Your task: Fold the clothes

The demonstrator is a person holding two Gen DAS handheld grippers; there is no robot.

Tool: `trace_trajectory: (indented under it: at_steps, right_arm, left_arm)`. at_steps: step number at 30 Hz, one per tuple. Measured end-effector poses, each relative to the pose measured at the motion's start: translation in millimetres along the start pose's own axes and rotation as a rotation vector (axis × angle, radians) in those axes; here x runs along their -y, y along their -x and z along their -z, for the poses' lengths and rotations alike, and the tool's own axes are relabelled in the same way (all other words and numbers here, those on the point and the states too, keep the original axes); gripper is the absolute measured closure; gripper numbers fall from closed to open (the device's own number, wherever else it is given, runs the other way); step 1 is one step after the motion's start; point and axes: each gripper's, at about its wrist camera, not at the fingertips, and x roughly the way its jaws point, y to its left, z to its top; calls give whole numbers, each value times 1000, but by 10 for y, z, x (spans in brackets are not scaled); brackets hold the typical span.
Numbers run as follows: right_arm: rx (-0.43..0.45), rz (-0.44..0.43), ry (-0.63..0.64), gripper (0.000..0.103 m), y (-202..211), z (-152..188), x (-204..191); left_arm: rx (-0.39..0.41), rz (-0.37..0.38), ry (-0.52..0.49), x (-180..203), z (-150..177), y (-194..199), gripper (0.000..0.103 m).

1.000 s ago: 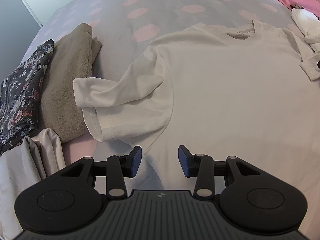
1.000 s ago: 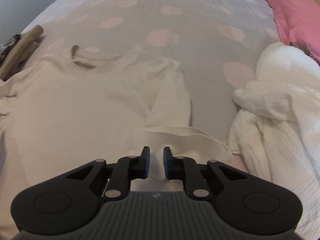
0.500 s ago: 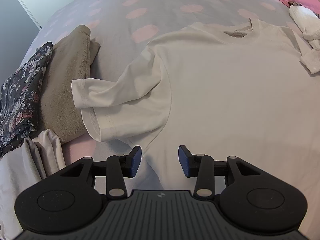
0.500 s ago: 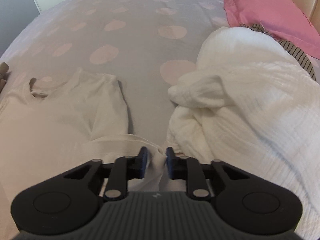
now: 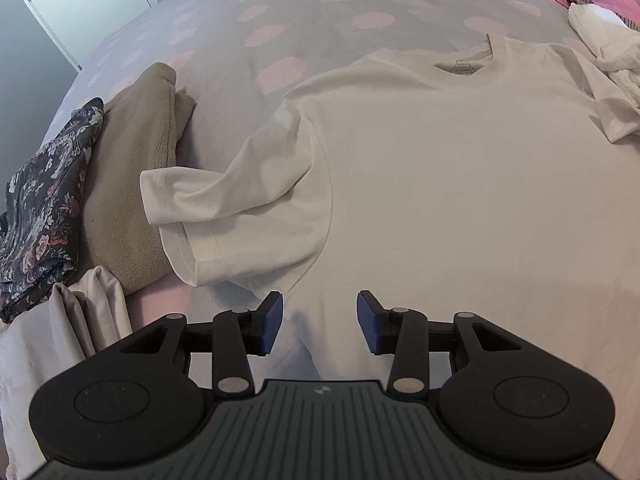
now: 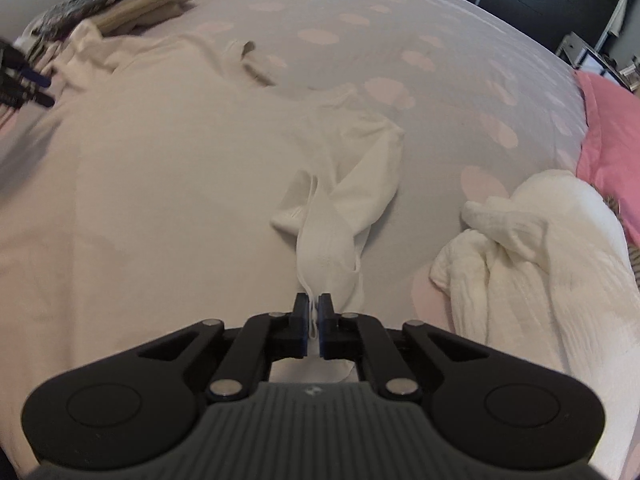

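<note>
Your right gripper (image 6: pixel 314 322), low centre of its frame, is pinched down on the hem of one sleeve (image 6: pixel 340 232) of the white T-shirt (image 6: pixel 168 184), the fabric drawn up in a creased ridge from the blue pads toward mid-frame. Your left gripper (image 5: pixel 319 322), low centre of its own view, hovers with jaws wide apart and nothing between them, just above the shirt's side edge below the other sleeve (image 5: pixel 224 216).

That shirt lies face up across the spotted bedspread (image 5: pixel 280 24), body mostly smooth, collar (image 5: pixel 464 66) toward the upper right of the left view. Its free sleeve is bunched and folded over on itself, its cuff resting against a folded tan garment (image 5: pixel 132 168) at mid-left. A dark floral garment (image 5: pixel 44 200) sits beside the tan one at the far left edge, with a pale folded cloth (image 5: pixel 68 320) below it.

At the right of the right view, a crumpled white textured cloth (image 6: pixel 532 248) lies just beside the held sleeve, and a pink pillow (image 6: pixel 604 128) fills the right edge. Bare bedspread spreads across the top of both frames beyond the collar.
</note>
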Motion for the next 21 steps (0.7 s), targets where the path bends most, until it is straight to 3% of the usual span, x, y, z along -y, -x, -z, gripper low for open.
trace_trajectory:
  at_steps: [8,10,13,16,21]
  right_arm:
    - [-82,45,233,97,-107,101,-447]
    - [-122,70,275,90,-171,142,-519]
    - [-174,95,327,89,-207,188,-588]
    - [-155,74,317,82,-57,151,-546]
    - [-25,54,179,78,258,-83,-322]
  left_arm:
    - [24,-6,0,42,-2,92,64]
    - [30,-7,1,46,0,115,64]
    - [36,-5,6,36,17,157,64]
    - [44,0,11,20,40,206,64]
    - [47,6,26,-31,70,265,64]
